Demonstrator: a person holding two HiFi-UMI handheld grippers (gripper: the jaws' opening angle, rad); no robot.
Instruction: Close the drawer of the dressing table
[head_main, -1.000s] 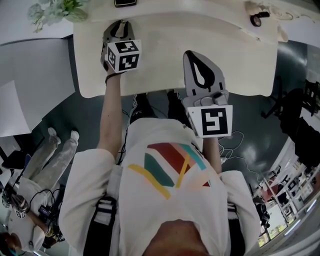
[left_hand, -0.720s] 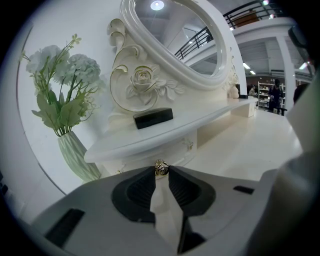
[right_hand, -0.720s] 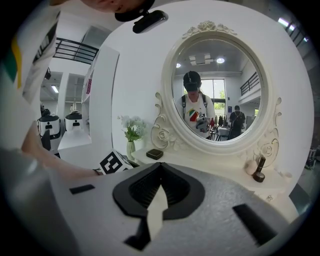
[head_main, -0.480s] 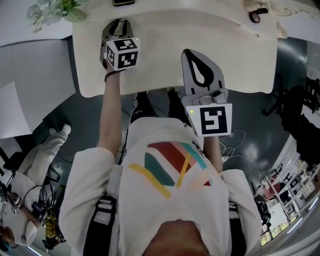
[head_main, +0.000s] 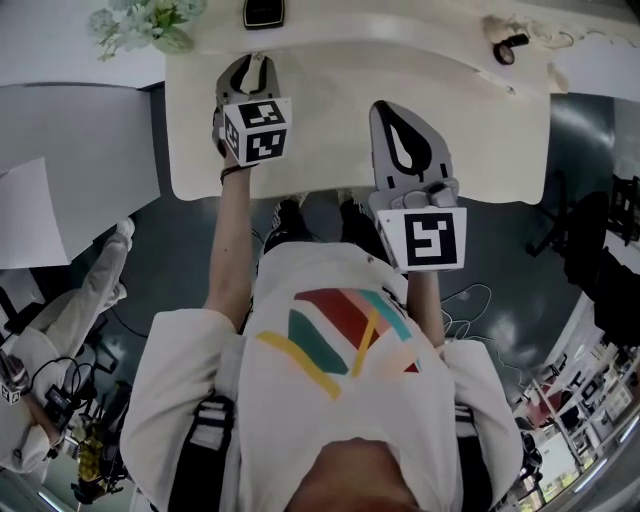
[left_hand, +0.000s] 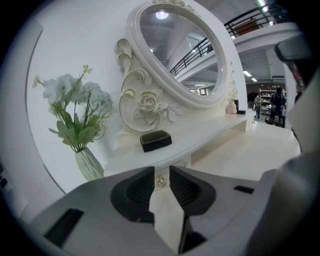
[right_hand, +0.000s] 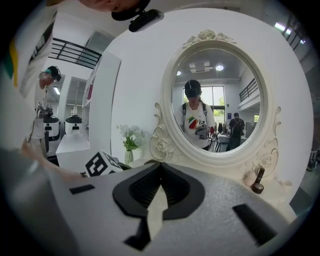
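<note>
The cream dressing table (head_main: 480, 130) lies under both grippers, and no open drawer sticks out from its front edge in the head view. My left gripper (head_main: 248, 62) hovers over the table's left part, near the raised shelf (left_hand: 200, 132). Its jaws have just been opening and stand slightly apart, so it is open. A small gold knob (left_hand: 161, 182) shows in the gap beyond the tips, with neither pad pressing on it; the gripper hides the drawer front. My right gripper (head_main: 392, 105) hangs over the table's middle, shut, its tips (right_hand: 160, 164) meeting with nothing between them.
A vase of pale flowers (left_hand: 82, 115) stands at the table's back left and a black box (left_hand: 155, 140) on the shelf. The ornate oval mirror (right_hand: 218, 105) rises behind. Small bottles (right_hand: 257, 182) sit at the right end. Another person (head_main: 60, 330) stands at the lower left.
My left gripper has lifted a little and drawn back from the shelf. My right gripper has kept still. The person at the lower left has moved.
</note>
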